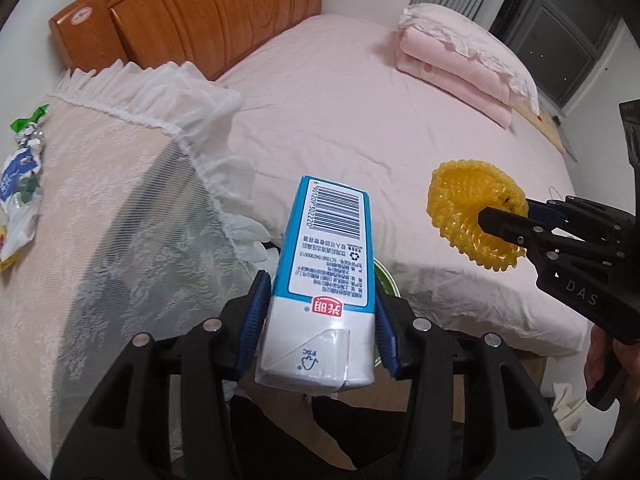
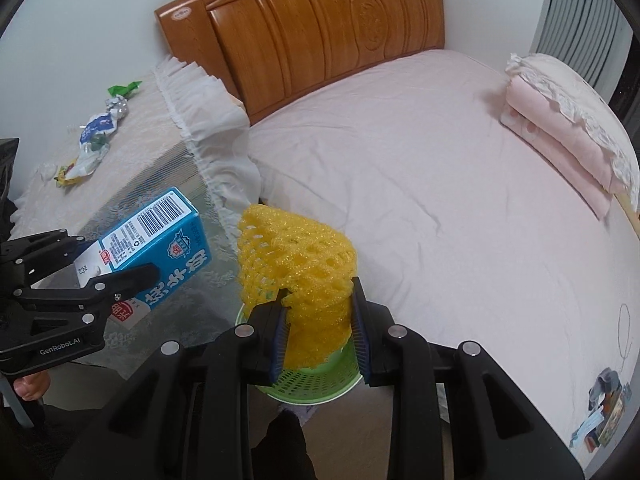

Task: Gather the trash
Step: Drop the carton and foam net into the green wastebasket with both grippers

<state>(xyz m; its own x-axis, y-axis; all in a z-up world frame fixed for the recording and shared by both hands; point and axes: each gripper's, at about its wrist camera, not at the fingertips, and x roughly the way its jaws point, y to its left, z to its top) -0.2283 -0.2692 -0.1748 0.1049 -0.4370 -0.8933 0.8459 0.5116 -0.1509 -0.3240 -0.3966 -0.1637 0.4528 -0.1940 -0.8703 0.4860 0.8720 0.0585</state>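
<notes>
Left gripper [image 1: 316, 320] clamping milk carton [image 1: 326, 248], right gripper [image 2: 320, 332] squeezing yellow foam net [image 2: 296, 264], seemingly above green basket [image 2: 316, 380]

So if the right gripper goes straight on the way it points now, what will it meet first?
Most likely the green mesh basket: it sits just beyond the right gripper, under the yellow foam net held in its jaws. Depth is unclear, so the gap cannot be judged.

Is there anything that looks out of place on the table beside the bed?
Yes. Crumpled wrappers lie scattered on the lace-covered bedside table: a blue-and-white one, a silvery one, a green scrap. They look like litter on an otherwise tidy cloth. More small items lie at the bed's near corner.
</notes>
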